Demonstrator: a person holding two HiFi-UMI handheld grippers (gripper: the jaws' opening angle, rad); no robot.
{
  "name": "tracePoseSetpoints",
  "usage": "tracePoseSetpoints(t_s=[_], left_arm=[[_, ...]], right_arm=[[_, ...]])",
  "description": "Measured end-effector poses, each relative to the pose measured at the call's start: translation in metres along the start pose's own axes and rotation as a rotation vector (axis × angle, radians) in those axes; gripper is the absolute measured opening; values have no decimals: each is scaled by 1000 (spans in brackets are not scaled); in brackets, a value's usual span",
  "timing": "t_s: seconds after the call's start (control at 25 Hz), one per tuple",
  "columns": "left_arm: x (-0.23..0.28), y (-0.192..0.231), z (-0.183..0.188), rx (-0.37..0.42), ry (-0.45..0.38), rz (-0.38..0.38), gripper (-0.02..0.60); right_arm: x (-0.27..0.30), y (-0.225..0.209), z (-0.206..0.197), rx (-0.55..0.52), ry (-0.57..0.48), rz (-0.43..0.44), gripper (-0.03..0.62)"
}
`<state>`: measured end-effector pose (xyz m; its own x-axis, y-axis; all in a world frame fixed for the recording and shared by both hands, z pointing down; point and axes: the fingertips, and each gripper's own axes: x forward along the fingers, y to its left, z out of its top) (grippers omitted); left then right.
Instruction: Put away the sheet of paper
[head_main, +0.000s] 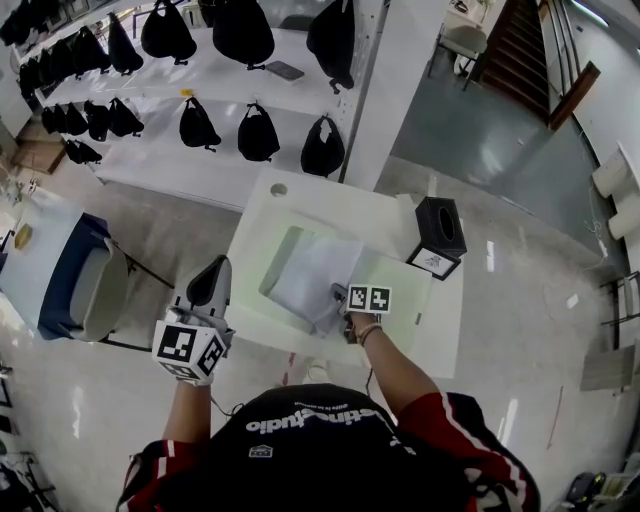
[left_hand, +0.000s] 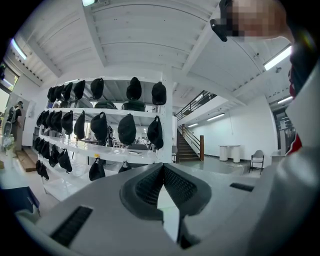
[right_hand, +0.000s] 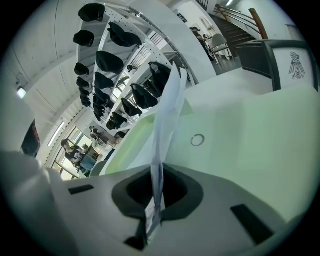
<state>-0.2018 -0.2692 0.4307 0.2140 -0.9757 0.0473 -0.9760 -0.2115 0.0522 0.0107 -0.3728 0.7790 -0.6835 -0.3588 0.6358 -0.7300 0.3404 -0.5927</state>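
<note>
My right claw (head_main: 338, 297) is clamped on the sheet of paper (head_main: 318, 272), pinching it at its near edge. In the right gripper view the jaws are pressed together on it, and the sheet (right_hand: 167, 112) rises edge-on from between them, bowing a little toward the top. From the head view the paper spreads away from the claw over a pale green tray (head_main: 280, 262) that sits on the white counter (head_main: 295, 200). I cannot tell how much of the far part of the sheet touches the tray.

My left claw (head_main: 218, 268) hangs off the counter's left edge, apart from everything on it and pointed up toward the room. In the left gripper view its jaws meet at the tips with nothing between them, so that claw (left_hand: 162, 170) is closed and empty.

A black box (head_main: 438, 232) stands at the counter's far right corner, well apart from the paper. Beyond the counter, white shelving carries rows of dark bags (head_main: 258, 133).
</note>
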Motion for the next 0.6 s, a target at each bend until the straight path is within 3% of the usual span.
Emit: tracePoseSetpoints(t_s=[0.6], left_arm=[[8, 19, 1, 15, 22, 31, 5]], right_arm=[[37, 19, 3, 6, 46, 37, 5]])
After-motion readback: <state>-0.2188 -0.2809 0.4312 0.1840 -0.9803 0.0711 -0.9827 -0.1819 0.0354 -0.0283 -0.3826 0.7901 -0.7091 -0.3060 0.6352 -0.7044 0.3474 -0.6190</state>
